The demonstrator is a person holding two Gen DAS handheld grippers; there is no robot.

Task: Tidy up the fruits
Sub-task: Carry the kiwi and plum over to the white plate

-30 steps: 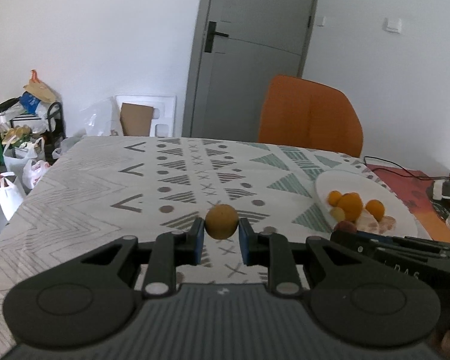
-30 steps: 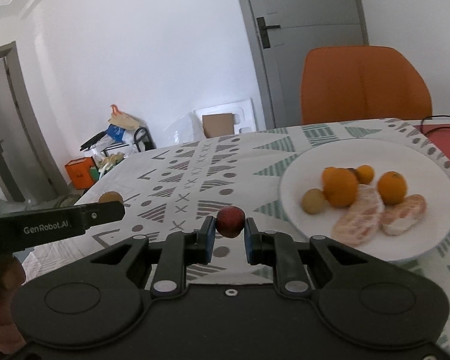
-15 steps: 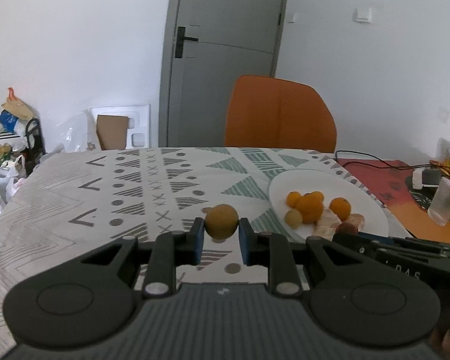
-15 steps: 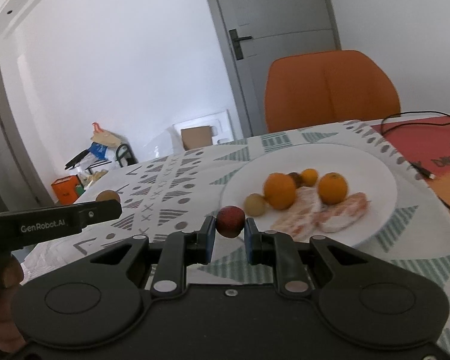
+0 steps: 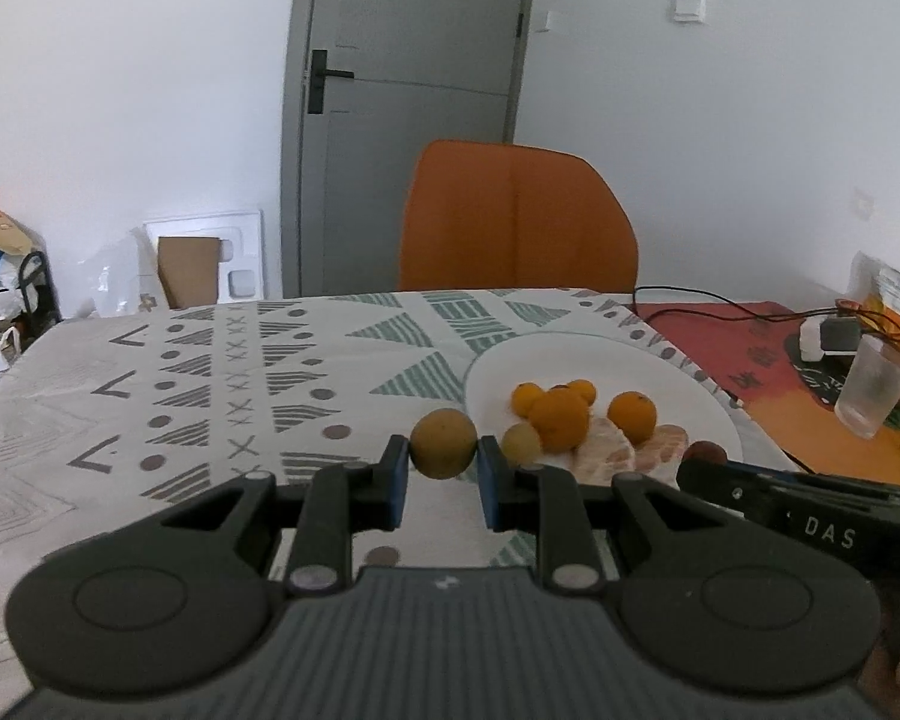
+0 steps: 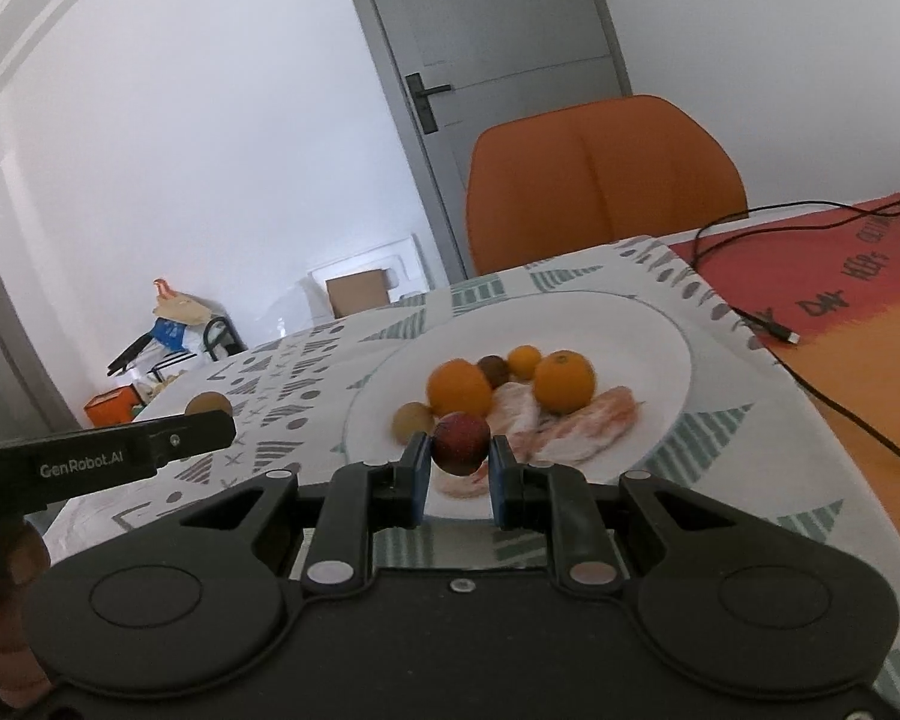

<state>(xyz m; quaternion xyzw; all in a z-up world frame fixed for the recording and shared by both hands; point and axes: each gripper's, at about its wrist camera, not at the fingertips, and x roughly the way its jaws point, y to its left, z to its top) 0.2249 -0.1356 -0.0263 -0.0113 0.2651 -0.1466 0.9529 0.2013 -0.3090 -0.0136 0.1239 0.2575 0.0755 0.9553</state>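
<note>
Left gripper (image 5: 443, 461) clamping tan fruit (image 5: 443, 443), right gripper (image 6: 459, 461) clamping red fruit (image 6: 459, 441)

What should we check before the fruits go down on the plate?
1. Left gripper shut on the yellow-brown fruit: ok.
2. Right gripper shut on the red fruit: ok.
3. Red fruit over the plate: ok.
4. Yellow-brown fruit over the plate: not ok, it looks short of the rim.
5. Bare space on the plate: ok.
6. Height above the plate: cannot tell.
</note>
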